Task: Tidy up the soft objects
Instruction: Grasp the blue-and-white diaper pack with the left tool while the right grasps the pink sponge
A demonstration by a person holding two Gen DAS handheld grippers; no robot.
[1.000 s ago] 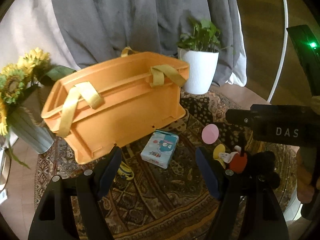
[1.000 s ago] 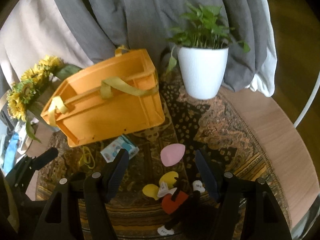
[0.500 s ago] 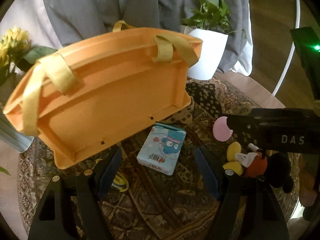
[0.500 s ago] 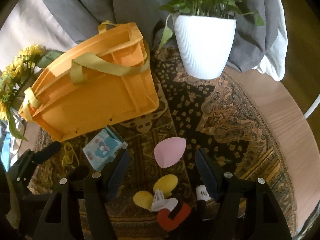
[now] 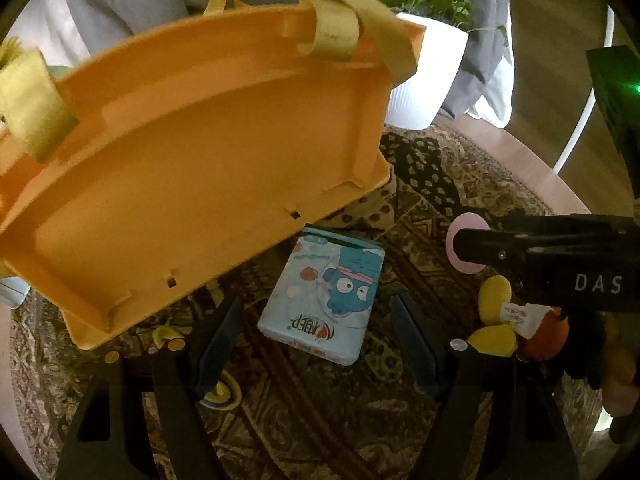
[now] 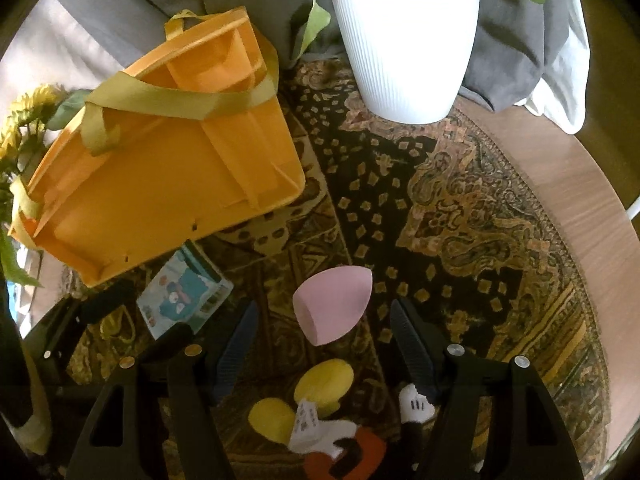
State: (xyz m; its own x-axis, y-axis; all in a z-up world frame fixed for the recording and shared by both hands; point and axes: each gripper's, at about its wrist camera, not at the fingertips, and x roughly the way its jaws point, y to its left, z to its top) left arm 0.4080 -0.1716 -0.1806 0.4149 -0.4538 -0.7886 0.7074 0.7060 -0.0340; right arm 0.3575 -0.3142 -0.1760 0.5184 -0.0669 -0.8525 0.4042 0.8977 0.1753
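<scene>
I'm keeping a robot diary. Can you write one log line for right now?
left gripper: open over tissue pack | right gripper: open around pink sponge | orange basket: empty

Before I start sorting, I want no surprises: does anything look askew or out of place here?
Yes. The orange bin is tipped over, resting on one long edge on the rug with its opening facing away. The tissue pack lies just in front of it. Nothing looks spilled or damaged.

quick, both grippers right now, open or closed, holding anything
left gripper: open, empty, tissue pack ahead.
right gripper: open, empty, pink sponge ahead.
</scene>
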